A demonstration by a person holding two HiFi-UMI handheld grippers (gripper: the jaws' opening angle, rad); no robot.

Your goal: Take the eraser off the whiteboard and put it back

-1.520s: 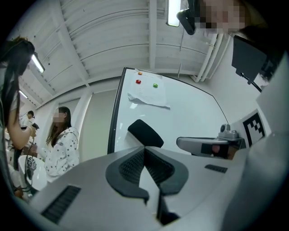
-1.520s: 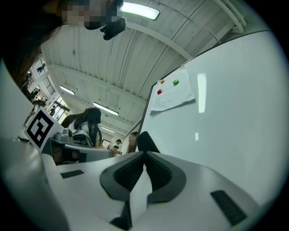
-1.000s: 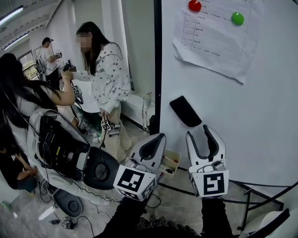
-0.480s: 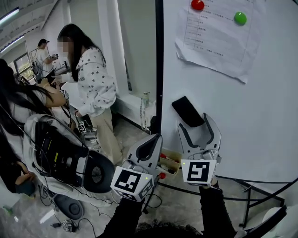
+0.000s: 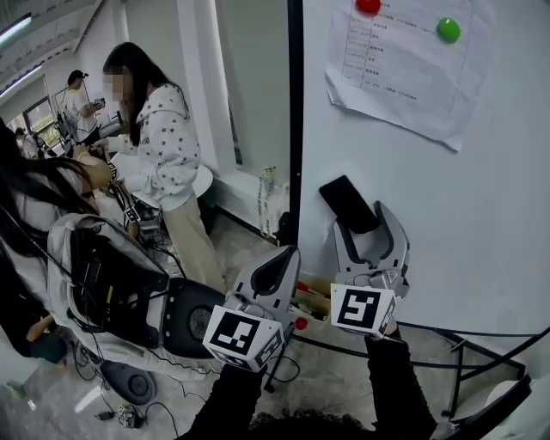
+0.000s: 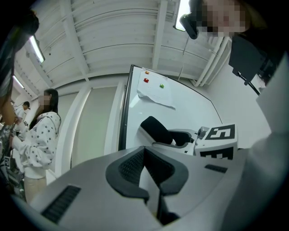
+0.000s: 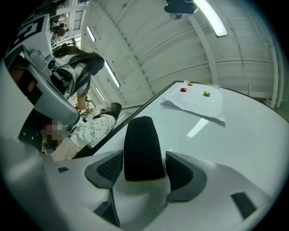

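Note:
The black eraser (image 5: 348,204) clings to the whiteboard (image 5: 481,215) near its left edge. My right gripper (image 5: 368,225) stands open around the eraser's lower end, one jaw on each side. In the right gripper view the eraser (image 7: 142,149) sits between the two pads with a thin gap on both sides, so nothing presses on it. My left gripper (image 5: 279,266) hangs to the left, off the board, jaws shut and empty. From the left gripper view I see its closed gripper (image 6: 145,169), the eraser (image 6: 156,130) and the right gripper (image 6: 180,137).
A paper sheet (image 5: 404,69) hangs higher on the board under a red magnet (image 5: 368,5) and a green magnet (image 5: 448,29). The board's black stand legs (image 5: 447,369) and a small box (image 5: 309,301) sit on the floor. A person in a star-patterned top (image 5: 163,146) stands left, beside equipment (image 5: 112,284).
My right gripper has moved up to the eraser, rolled, and spread its jaws wider, so the eraser now sits between them. The left gripper stayed put. The person in the background stepped left.

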